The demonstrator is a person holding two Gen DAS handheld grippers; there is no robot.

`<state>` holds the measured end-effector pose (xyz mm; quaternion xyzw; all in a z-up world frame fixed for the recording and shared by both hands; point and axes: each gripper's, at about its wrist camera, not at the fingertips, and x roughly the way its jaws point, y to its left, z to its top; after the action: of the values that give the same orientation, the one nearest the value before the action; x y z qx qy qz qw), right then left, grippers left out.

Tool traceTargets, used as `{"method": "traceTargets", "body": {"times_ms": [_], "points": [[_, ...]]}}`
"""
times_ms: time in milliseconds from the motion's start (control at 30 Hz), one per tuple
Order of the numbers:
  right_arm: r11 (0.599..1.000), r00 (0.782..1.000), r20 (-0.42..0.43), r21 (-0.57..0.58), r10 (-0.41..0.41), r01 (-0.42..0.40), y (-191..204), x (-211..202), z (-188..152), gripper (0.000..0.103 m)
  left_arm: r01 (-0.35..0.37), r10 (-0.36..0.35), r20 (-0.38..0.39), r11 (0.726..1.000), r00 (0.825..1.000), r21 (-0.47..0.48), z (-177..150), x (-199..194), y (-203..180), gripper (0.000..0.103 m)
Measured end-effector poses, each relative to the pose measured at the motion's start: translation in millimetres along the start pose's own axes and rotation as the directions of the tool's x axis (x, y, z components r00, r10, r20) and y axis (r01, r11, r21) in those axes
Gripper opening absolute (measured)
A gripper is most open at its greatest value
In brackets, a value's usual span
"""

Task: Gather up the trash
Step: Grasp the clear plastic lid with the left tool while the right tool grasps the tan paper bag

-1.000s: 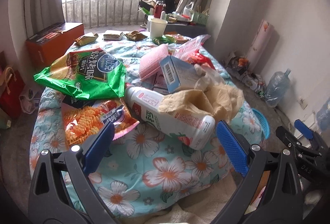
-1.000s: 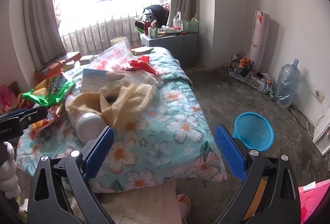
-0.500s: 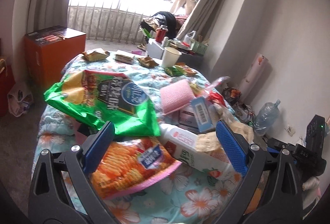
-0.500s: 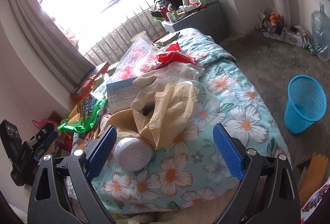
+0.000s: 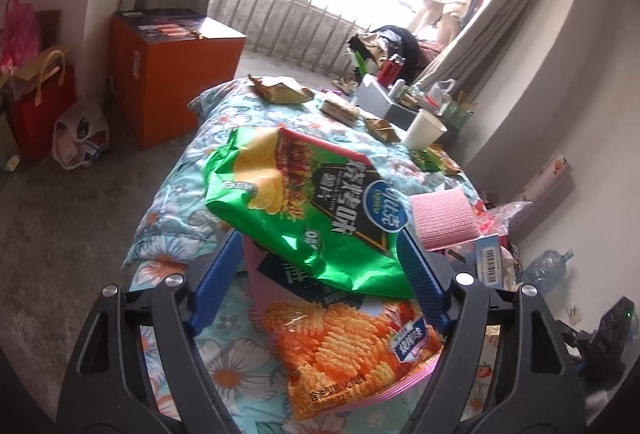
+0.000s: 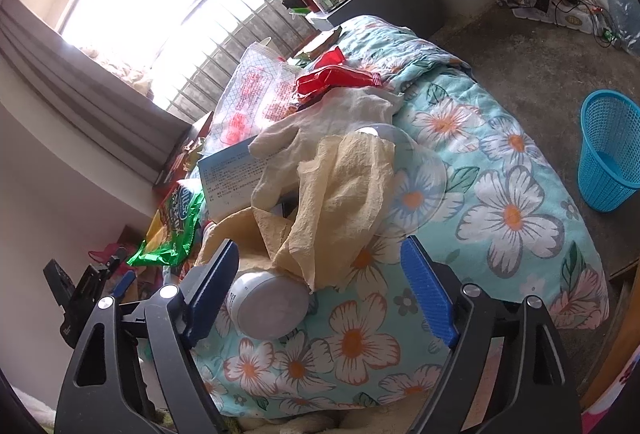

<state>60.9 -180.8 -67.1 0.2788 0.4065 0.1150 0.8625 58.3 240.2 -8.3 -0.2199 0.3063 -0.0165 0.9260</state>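
Observation:
Trash lies on a floral-covered table. In the left wrist view my left gripper is open, its blue pads on either side of a green chip bag that overlaps an orange snack bag. In the right wrist view my right gripper is open over a white bottle lying under crumpled yellow paper. A blue box, a clear printed bag and a red wrapper lie behind. A blue waste basket stands on the floor at right.
A paper cup, small wrappers and a pink sponge lie farther back. An orange box and red bags stand on the floor at left. A grey cabinet stands by the window. A water bottle stands at right.
Both grippers have tilted and moved closer to the table. The left one swung left from the bottle to the chip bags. The right one closed in on the bottle and paper.

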Motion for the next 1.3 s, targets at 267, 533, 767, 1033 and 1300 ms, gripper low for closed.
{"method": "traceTargets", "body": {"times_ms": [267,533,767,1033,1300], "points": [[0.998,1.000,-0.020,0.056,-0.008,0.009,-1.9,23.4,7.6,0.055,0.271,-0.262,-0.073,0.951,0.962,0.149,-11.5,1.7,-61.7,0.063],[0.995,0.998,-0.019,0.080,0.054,-0.053,-13.0,19.9,6.3,0.005,0.444,-0.403,-0.206,0.866,0.892,0.230,-27.4,18.4,-127.9,0.052],[0.993,0.987,0.114,-0.043,0.110,-0.106,-8.2,-34.0,9.2,0.004,0.453,-0.389,-0.254,0.844,0.886,0.286,-29.6,28.4,-162.5,0.052],[0.991,0.960,0.247,-0.067,0.130,-0.117,-37.5,-84.8,19.0,0.004,0.415,-0.289,-0.337,0.815,0.896,0.405,-34.4,59.8,-215.1,0.052],[0.989,0.918,0.368,-0.067,0.146,-0.130,-74.4,-126.5,22.0,0.004,0.499,-0.254,-0.468,0.686,0.846,0.530,-63.5,79.8,-284.0,0.068]]}}
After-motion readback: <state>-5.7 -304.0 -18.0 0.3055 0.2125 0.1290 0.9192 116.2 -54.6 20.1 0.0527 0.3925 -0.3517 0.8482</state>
